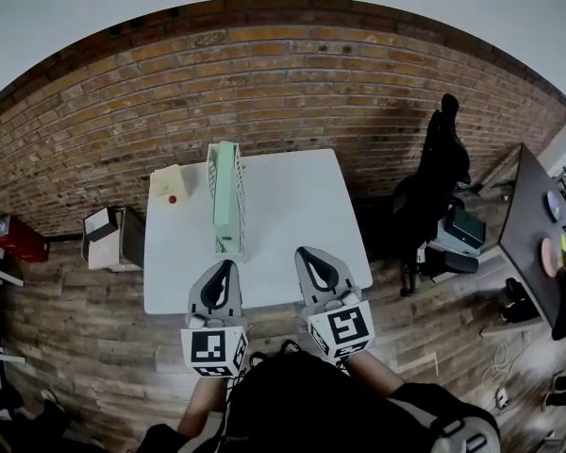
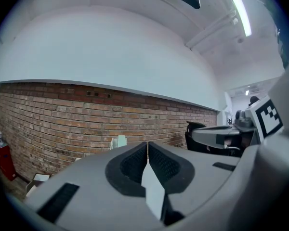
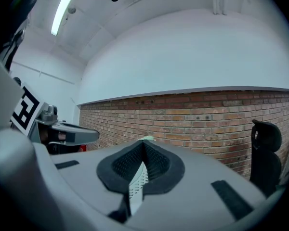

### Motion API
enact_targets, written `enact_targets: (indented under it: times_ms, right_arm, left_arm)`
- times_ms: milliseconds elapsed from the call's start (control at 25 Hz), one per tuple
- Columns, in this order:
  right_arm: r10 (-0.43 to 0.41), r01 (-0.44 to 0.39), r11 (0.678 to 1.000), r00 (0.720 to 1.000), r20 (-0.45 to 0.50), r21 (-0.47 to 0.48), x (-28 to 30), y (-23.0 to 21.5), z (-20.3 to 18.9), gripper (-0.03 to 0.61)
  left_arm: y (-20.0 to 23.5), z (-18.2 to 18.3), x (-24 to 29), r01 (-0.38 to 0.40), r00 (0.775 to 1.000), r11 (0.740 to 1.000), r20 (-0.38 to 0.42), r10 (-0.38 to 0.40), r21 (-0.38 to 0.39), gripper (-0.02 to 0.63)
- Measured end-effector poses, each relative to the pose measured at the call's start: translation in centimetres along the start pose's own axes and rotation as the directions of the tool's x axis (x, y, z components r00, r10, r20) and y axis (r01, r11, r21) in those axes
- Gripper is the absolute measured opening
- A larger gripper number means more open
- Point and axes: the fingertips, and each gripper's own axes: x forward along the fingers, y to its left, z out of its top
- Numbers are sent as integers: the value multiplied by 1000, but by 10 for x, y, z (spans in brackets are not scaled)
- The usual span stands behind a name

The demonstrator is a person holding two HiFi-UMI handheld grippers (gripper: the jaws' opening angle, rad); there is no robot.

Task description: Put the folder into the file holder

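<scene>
On the white table a white mesh file holder stands upright, with a pale green folder inside it. My left gripper hovers over the table's front edge, just short of the holder's near end, shut and empty. My right gripper is beside it to the right, also shut with nothing in it. In the left gripper view the shut jaws point level at the brick wall, and the holder shows small to their left. In the right gripper view the holder's mesh shows behind the closed jaws.
A cream box with a red dot sits at the table's far left corner. On the wooden floor left of the table are a white bin and a red object. A black office chair and a dark desk stand to the right.
</scene>
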Motion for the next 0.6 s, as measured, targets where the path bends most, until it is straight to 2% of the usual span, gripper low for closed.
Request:
enact_targets:
  times_ms: [600]
  right_arm:
    - [-11, 12, 1000, 1000, -15, 3, -10, 0, -8, 8]
  left_arm:
    - [-4, -10, -5, -13, 1000, 1000, -26, 13, 6, 29]
